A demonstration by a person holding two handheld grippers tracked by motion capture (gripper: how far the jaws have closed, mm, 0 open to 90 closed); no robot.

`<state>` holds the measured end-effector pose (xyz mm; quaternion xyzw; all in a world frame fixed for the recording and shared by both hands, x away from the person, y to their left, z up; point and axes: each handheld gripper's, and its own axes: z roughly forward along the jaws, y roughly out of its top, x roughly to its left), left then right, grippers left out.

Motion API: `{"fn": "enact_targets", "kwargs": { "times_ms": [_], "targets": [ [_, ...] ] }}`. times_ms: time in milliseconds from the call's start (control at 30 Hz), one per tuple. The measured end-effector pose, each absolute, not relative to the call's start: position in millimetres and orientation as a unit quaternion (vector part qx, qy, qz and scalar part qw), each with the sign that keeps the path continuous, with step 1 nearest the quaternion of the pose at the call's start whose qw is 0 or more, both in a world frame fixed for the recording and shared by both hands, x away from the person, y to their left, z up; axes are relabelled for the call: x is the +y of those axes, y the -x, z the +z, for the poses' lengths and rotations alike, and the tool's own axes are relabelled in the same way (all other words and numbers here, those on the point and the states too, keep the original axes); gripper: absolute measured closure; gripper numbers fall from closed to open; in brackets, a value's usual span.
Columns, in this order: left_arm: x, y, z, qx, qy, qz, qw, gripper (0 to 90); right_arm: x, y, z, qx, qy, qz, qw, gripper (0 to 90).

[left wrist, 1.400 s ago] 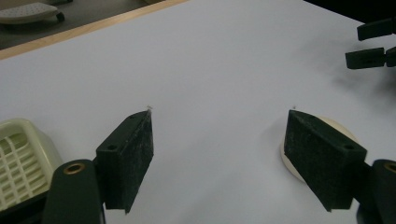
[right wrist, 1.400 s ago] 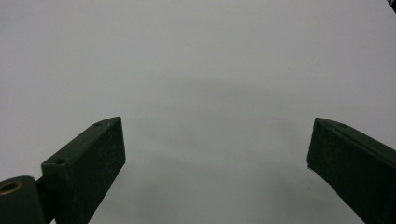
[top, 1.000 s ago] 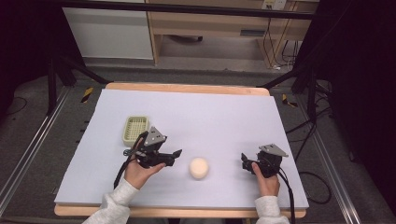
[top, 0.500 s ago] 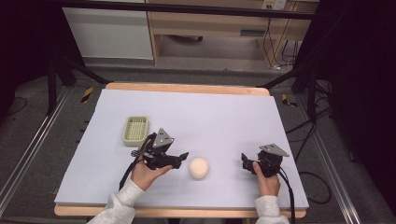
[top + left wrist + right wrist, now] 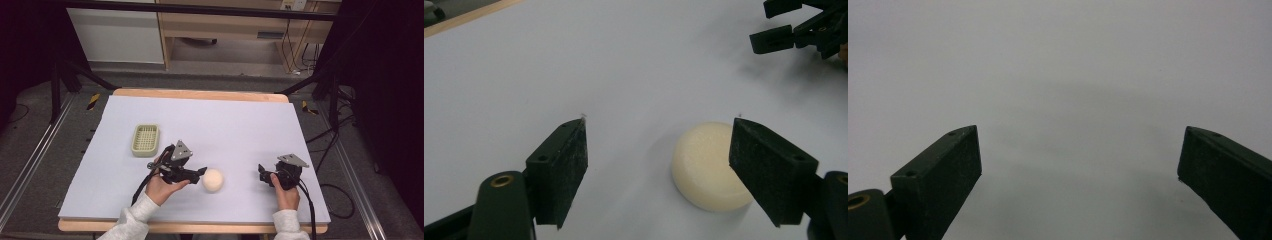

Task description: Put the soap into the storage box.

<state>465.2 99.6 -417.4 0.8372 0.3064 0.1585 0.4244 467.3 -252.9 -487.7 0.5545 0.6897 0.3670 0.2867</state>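
A round cream soap bar (image 5: 213, 180) lies on the white table top (image 5: 225, 125), near the front middle. My left gripper (image 5: 200, 172) is open just to its left, tips almost at the bar. In the left gripper view the soap bar (image 5: 709, 167) sits close to the right jaw, partly behind it, with my left gripper (image 5: 659, 165) open wide. My right gripper (image 5: 261, 172) rests at the front right, open, held by a hand. In the right gripper view my right gripper (image 5: 1080, 165) is open over bare white surface.
A pale green slatted tray (image 5: 145, 138) sits at the left of the table, behind my left hand. The right gripper's jaws (image 5: 804, 30) show at the top right of the left gripper view. Table frame legs and cables surround the table.
My left gripper has moved right, away from the green tray and up to the soap bar. The right gripper has stayed in place.
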Motion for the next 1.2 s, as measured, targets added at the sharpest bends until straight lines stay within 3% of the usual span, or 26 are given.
{"fn": "enact_targets", "kwargs": {
  "times_ms": [1200],
  "targets": [
    [64, -458, -439, 0.276, -0.871, 0.124, 0.387, 19.3, -253, -467, -488, 0.692, -0.551, 0.369, 0.285, 4.2]
  ]
}}
